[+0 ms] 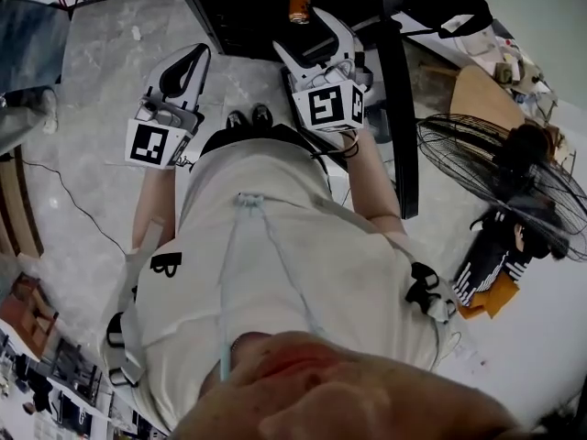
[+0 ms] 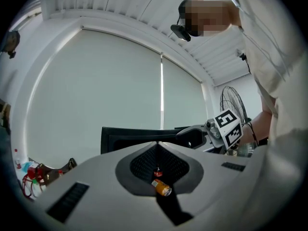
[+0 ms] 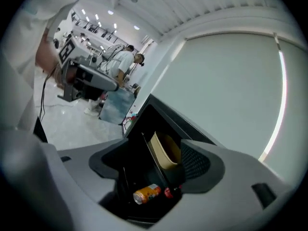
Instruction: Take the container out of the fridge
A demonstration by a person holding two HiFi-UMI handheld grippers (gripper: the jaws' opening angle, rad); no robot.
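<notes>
Currently both claws are raised before the open black fridge (image 1: pixel 238 12). The tan plastic container (image 3: pixel 166 152) sits inside it against a dark divider, apart from an orange drink can (image 3: pixel 147 193) lying on its side. Right claw (image 1: pixel 310 33) is wide and empty, facing the container. Left claw (image 2: pixel 157 146) is narrow, tips meeting, holding nothing.
</notes>
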